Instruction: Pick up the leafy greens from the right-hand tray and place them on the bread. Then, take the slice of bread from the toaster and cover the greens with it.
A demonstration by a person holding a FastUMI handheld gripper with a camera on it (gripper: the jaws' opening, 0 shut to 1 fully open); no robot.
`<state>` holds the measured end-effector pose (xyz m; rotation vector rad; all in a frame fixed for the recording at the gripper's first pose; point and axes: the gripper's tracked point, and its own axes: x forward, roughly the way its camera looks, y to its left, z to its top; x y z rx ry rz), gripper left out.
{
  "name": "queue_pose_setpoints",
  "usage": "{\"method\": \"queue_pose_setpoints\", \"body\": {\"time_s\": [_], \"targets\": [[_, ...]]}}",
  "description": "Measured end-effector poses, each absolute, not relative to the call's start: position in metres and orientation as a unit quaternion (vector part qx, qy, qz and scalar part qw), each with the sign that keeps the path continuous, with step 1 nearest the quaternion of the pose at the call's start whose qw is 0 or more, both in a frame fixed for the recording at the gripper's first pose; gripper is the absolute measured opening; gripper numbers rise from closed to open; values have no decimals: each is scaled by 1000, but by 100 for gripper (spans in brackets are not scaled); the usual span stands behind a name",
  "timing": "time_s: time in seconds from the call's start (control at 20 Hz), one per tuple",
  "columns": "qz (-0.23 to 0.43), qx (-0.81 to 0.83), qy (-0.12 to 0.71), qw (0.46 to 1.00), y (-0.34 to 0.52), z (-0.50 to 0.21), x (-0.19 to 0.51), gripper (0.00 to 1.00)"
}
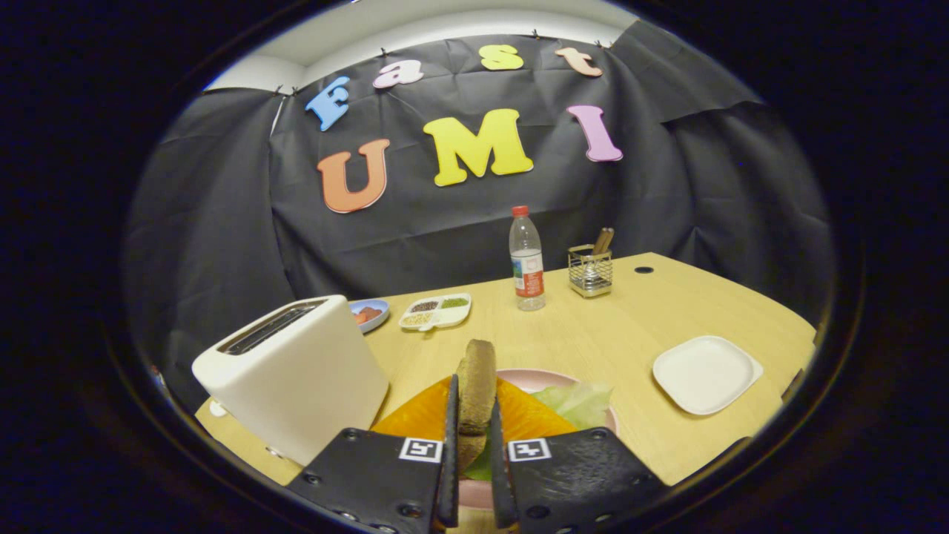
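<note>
Gripping the bread slice [475,386] upright on edge, the gripper [471,445] hangs directly above the leafy greens [578,403] on the pink plate [528,379] just beyond its fingers.

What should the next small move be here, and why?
Probably lower and tip the bread slice flat onto the leafy greens. The gripper is shut on the slice, holding it on edge between its jaws, above the pink plate where the greens already lie. The toaster stands just beside it, its slot showing no bread, so only covering looks left.
</note>
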<state>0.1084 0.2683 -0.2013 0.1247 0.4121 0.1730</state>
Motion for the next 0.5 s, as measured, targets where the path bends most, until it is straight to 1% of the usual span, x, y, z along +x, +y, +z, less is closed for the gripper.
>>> {"method": "queue_pose_setpoints", "body": {"time_s": [0.05, 0.1, 0.35, 0.45, 0.5], "targets": [[81, 58, 206, 974, 265, -203, 109, 23], [74, 54, 210, 973, 259, -207, 109, 25], [53, 38, 203, 977, 238, -207, 111, 64], [52, 34, 195, 979, 229, -203, 110, 76], [54, 33, 187, 980, 227, -199, 111, 79]]}}
